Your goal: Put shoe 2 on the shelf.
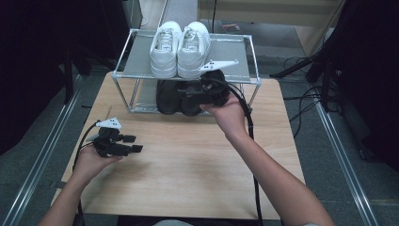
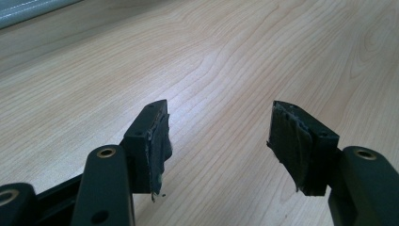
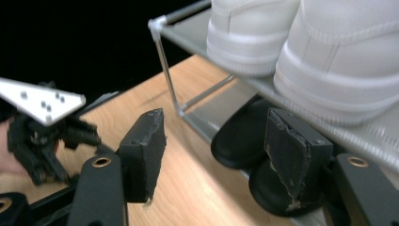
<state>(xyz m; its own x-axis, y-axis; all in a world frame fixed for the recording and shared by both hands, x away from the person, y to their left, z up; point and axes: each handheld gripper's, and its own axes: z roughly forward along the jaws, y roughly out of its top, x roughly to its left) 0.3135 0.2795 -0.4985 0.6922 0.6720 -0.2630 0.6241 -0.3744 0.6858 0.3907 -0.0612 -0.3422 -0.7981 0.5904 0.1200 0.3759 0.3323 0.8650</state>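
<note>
Seemingly matte black shoes [image 3: 244, 136] sit near open right tongs [image 3: 216, 155].

black shoes [image 1: 179, 96], side by side, lower shelf

No text, label, brand, number or sign can be read in any of the pictures. The white sneakers [image 1: 180, 47] on the top shelf of the metal shoe rack [image 1: 235, 56] show no logo that I can make out, and the black shoes [image 1: 176, 96] below them are too dark to tell any marking. The wooden worktop [image 1: 188, 165] carries only its grain.
</note>
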